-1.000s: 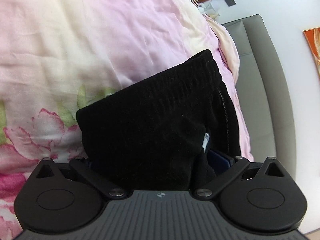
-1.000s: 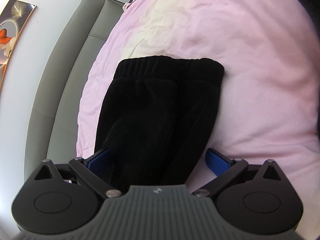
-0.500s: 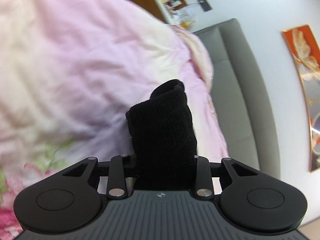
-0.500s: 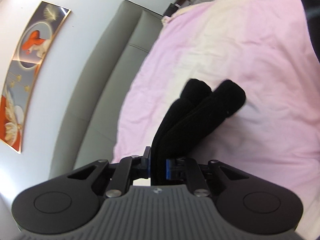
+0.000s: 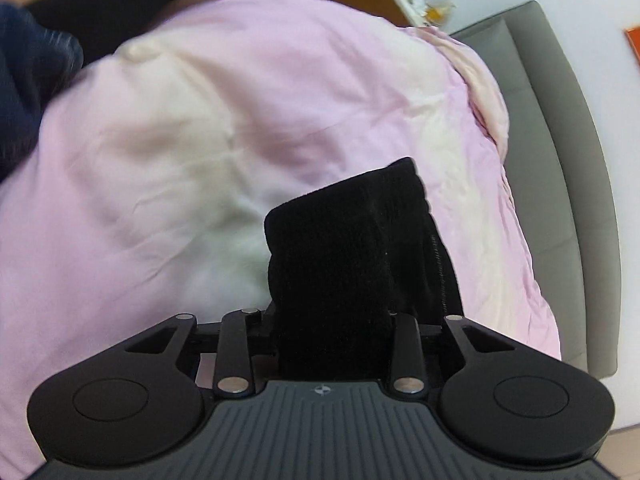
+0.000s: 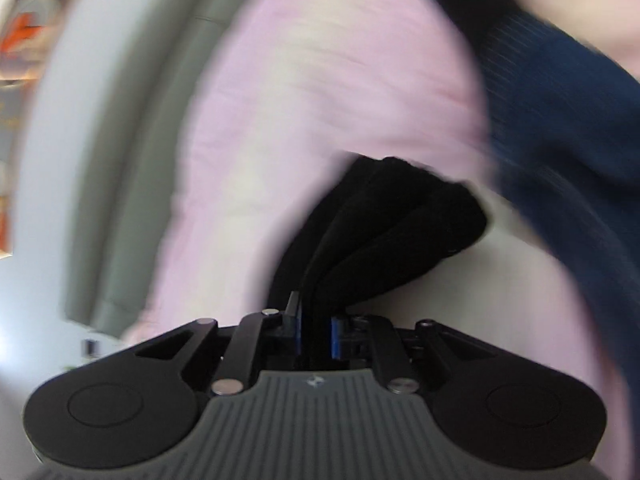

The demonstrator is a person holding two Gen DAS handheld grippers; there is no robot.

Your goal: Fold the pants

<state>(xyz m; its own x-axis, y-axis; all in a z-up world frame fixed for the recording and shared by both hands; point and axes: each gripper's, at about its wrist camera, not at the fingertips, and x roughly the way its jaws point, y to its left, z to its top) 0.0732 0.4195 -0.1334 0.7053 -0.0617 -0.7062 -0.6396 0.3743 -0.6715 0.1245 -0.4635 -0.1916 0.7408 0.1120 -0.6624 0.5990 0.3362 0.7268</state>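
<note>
Lifted, bunched fuzzy black pants [image 5: 340, 264] overhang rumpled pink quilt [image 5: 200, 140].

Your left gripper [image 5: 332, 320] has its pads buried under the bunched black pants [image 5: 344, 256], so you can't see them. The right wrist view is smeared: wall picture [image 6: 24, 36] unreadable, dark blue sleeve [image 6: 560, 128] cut by the frame's edge.
</note>
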